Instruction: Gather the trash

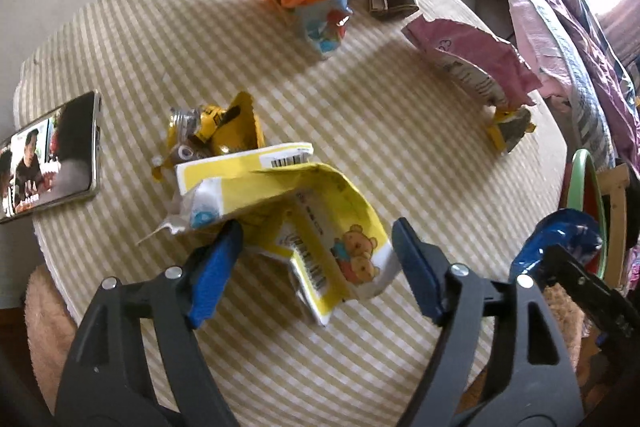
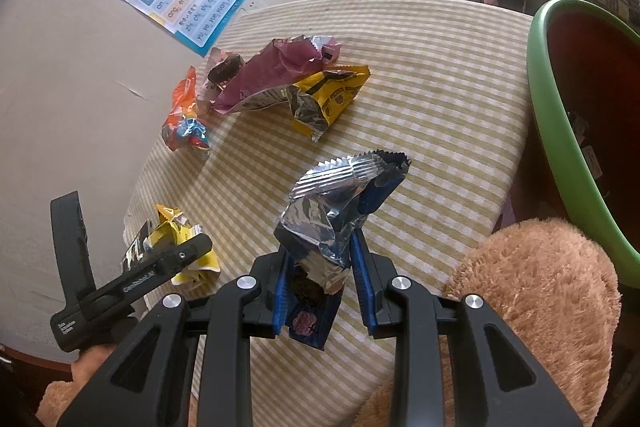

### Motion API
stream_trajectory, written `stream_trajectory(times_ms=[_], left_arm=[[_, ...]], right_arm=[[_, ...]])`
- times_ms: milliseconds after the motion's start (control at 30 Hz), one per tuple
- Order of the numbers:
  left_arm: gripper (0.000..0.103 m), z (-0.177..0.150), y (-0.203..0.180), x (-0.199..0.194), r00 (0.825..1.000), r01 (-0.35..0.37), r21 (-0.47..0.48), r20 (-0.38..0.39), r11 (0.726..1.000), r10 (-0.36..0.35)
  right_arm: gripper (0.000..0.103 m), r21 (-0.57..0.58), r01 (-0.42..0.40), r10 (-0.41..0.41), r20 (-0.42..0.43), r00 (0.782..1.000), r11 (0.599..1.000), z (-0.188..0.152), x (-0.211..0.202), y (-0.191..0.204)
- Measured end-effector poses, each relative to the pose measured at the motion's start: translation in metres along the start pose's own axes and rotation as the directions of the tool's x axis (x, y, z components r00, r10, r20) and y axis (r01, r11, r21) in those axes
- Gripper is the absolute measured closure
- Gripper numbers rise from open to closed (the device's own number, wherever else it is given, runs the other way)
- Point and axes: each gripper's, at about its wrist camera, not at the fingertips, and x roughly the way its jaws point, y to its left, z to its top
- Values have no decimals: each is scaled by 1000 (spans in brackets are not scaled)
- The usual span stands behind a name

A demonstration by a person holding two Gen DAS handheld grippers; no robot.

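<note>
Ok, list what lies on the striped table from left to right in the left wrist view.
phone → small yellow wrapper → large yellow packet between the open left gripper fingers → pink bag → green basin at the table's right edge.

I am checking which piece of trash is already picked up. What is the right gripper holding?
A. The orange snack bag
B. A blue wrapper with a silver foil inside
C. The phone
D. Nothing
B: the right gripper has its blue pads pressed on the blue and silver wrapper, which stands up between them above the striped tablecloth.
</note>
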Motion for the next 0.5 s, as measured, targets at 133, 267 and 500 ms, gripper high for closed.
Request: stream_trajectory(times_ms=[133,267,500], left_arm=[[50,0,-9,-10,999,5,56,43,998,-7],[73,2,-24,-30,995,16,131,96,991,-29],[82,-3,-48,-48,989,62,197,117,979,-86]], right_arm=[[74,-2,1,-1,7,1000,1000,0,-2,0],[74,-12,4,-4,20,1000,1000,1,-6,2],[74,-25,10,-9,53,999,1000,1,-18,4]])
